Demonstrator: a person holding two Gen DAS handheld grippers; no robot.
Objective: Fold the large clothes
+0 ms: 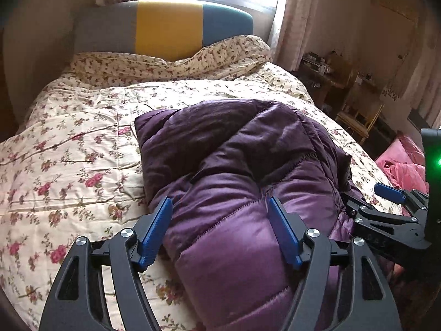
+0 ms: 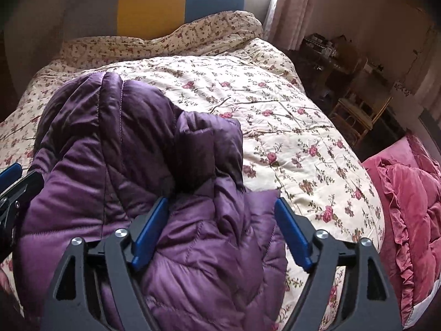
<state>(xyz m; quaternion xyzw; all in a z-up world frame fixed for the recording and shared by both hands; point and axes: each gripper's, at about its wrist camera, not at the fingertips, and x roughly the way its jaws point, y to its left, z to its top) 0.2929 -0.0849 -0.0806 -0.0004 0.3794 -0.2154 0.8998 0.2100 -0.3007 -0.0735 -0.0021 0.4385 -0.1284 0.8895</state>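
Observation:
A purple quilted puffer jacket (image 1: 234, 171) lies bunched and partly folded on the floral bedspread; it also shows in the right wrist view (image 2: 132, 149). My left gripper (image 1: 220, 215) is open, its blue fingers spread over the jacket's near left part, holding nothing. My right gripper (image 2: 220, 215) is open over the jacket's near right edge, holding nothing. The right gripper shows at the right edge of the left wrist view (image 1: 391, 201). The left gripper's blue finger shows at the left edge of the right wrist view (image 2: 11, 171).
The bed (image 1: 69, 151) has a cream floral quilt and a grey, yellow and teal headboard (image 1: 165, 27) under a window. A pink ruffled blanket (image 2: 408, 198) lies off the bed's right side. Wooden chairs and a cluttered side table (image 2: 355, 115) stand beyond.

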